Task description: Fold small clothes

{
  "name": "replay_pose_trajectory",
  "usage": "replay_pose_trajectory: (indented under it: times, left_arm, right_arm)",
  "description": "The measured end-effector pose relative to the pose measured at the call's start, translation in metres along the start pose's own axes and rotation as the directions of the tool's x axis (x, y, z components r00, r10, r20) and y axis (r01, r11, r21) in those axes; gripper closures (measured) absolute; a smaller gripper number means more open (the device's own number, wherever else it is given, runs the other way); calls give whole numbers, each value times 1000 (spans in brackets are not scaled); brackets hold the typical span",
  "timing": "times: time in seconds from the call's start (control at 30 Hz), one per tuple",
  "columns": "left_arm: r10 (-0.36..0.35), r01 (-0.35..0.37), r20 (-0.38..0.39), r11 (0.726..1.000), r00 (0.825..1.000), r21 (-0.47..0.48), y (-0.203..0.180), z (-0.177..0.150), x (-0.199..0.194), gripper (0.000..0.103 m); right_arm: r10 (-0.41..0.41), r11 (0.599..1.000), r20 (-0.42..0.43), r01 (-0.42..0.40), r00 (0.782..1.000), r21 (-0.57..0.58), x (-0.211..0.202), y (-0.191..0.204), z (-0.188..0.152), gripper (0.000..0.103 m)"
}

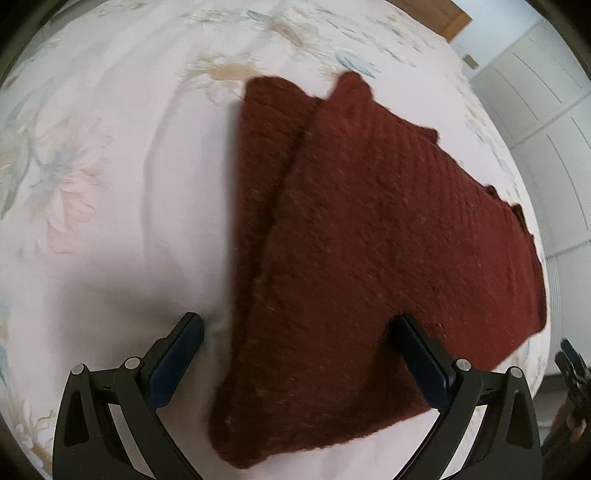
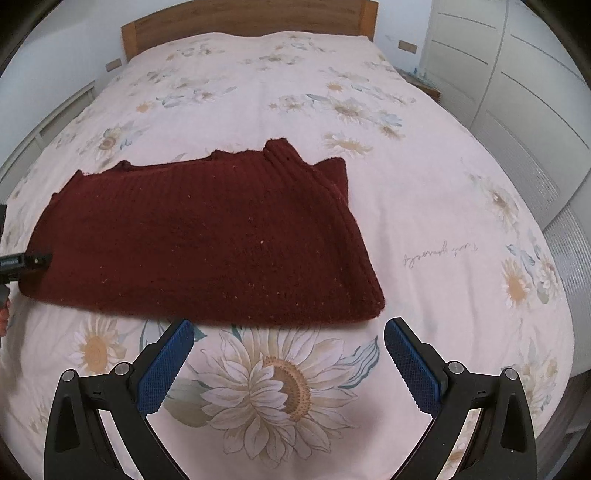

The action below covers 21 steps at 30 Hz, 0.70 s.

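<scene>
A dark red knitted sweater [image 1: 369,236] lies folded flat on the flowered bed sheet [image 1: 110,166]; it also shows in the right wrist view [image 2: 207,236]. My left gripper [image 1: 299,332] is open, low over the sweater's near end, its jaws standing wide to either side of the fabric without holding it. My right gripper [image 2: 288,339] is open and empty, just in front of the sweater's near edge, above a printed sunflower. The left gripper's tip [image 2: 26,262] shows at the sweater's left edge in the right wrist view.
The bed has a wooden headboard [image 2: 243,22] at the far end. White wardrobe doors [image 2: 517,92] stand along the right side. The bed's right edge [image 2: 554,288] drops off near a radiator.
</scene>
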<state>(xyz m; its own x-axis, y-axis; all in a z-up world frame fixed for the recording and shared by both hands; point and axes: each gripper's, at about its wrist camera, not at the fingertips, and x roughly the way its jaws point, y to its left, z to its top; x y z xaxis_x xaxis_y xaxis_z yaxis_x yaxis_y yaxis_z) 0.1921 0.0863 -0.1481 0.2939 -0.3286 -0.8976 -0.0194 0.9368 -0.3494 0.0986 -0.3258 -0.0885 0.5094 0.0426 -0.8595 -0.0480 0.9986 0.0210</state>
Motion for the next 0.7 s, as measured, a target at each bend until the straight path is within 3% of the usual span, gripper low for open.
replay_pose_trajectory:
  times: [0.07, 0.13, 0.23, 0.47, 0.7]
  left_arm:
    - [-20, 20, 1, 1000, 1000, 22, -5, -4, -2, 28]
    - [-60, 60, -6, 998, 998, 25, -10, -5, -4, 55]
    - [-122, 123, -38, 992, 992, 13, -13, -3, -7, 75]
    - [-122, 122, -7, 992, 992, 43, -52, 14, -43, 79]
    - [-188, 184, 24, 976, 982, 113, -137, 39, -92, 79]
  right_arm:
    - [4, 1000, -2, -4, 1000, 3, 1, -1, -2, 0]
    - [7, 1000, -1, -7, 1000, 7, 2, -3, -2, 0]
    - [12, 1000, 6, -12, 1000, 22, 1, -9, -3, 0]
    - [27, 997, 50, -31, 998, 77, -8, -36, -4, 0]
    - [52, 988, 101, -66, 994, 140, -19, -70, -3, 0]
